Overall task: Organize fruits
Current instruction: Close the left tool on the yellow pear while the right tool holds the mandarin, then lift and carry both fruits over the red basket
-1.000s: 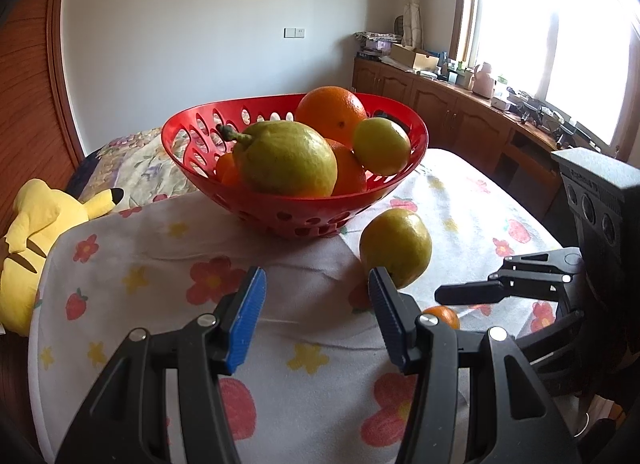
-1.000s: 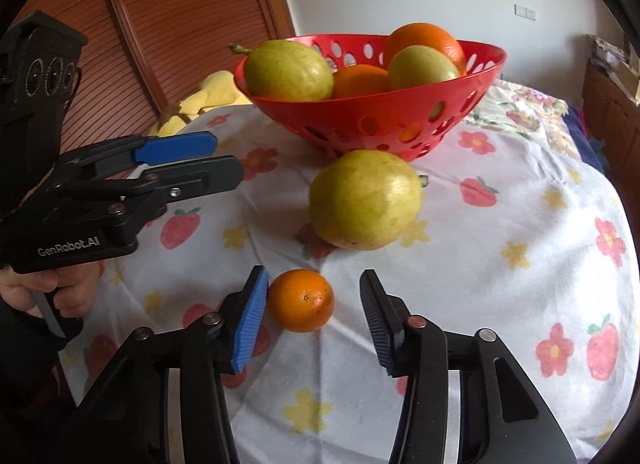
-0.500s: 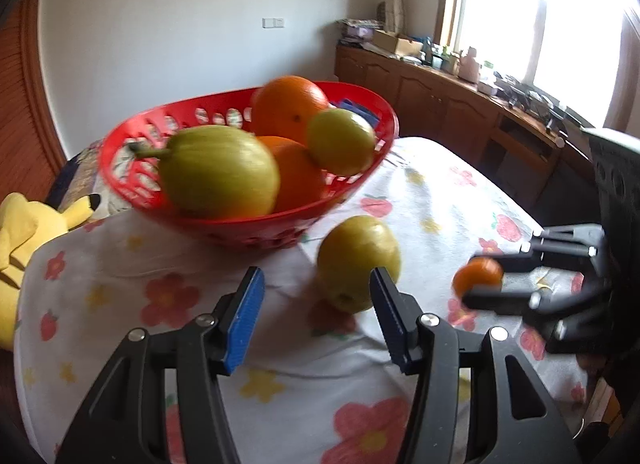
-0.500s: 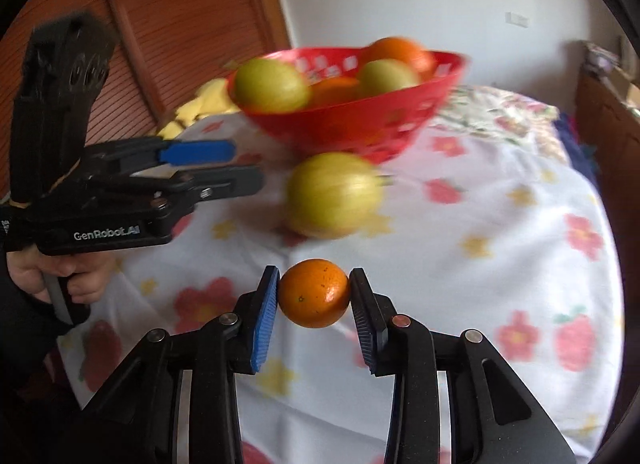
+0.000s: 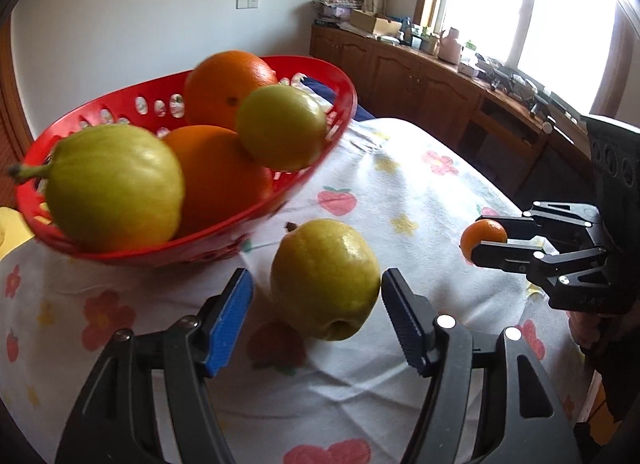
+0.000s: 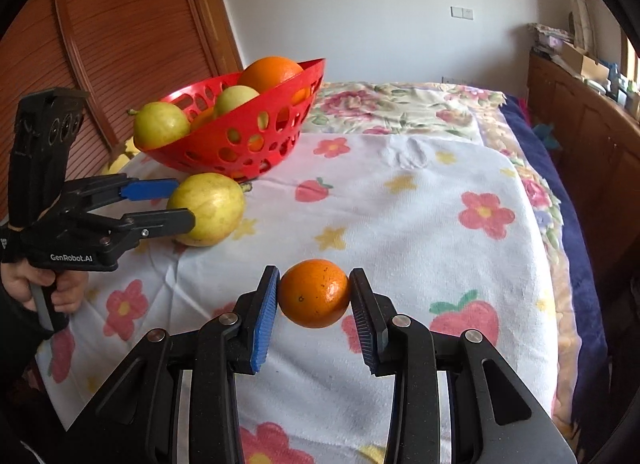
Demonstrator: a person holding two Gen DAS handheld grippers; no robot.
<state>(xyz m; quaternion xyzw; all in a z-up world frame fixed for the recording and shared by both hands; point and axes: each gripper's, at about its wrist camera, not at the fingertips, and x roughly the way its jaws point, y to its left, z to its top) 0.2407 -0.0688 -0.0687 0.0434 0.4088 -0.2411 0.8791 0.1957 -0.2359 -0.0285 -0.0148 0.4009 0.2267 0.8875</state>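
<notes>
A red perforated basket (image 5: 347,93) (image 6: 240,132) stands on the flowered cloth with two oranges and two yellow-green fruits in it. A loose yellow-green fruit (image 5: 324,278) (image 6: 214,212) lies on the cloth just in front of the basket. My left gripper (image 5: 317,284) (image 6: 185,203) straddles this fruit. Its jaws are opening and the blue pads stand a little off the skin. My right gripper (image 6: 314,292) (image 5: 485,242) is shut on a small orange (image 6: 314,293) (image 5: 482,238), held clear above the cloth to the right of the loose fruit.
The flowered cloth (image 6: 420,204) covers a table whose edge drops off on the right. A floral bedspread (image 6: 400,104) lies behind it. Wooden cabinets (image 5: 440,84) run along the window wall. A yellow plush toy (image 5: 8,228) sits left of the basket. A hand (image 6: 52,288) grips the left tool.
The right gripper shut on the small orange and lifted it off the cloth. The left gripper moved up to the loose yellow-green fruit and its jaws widened around it.
</notes>
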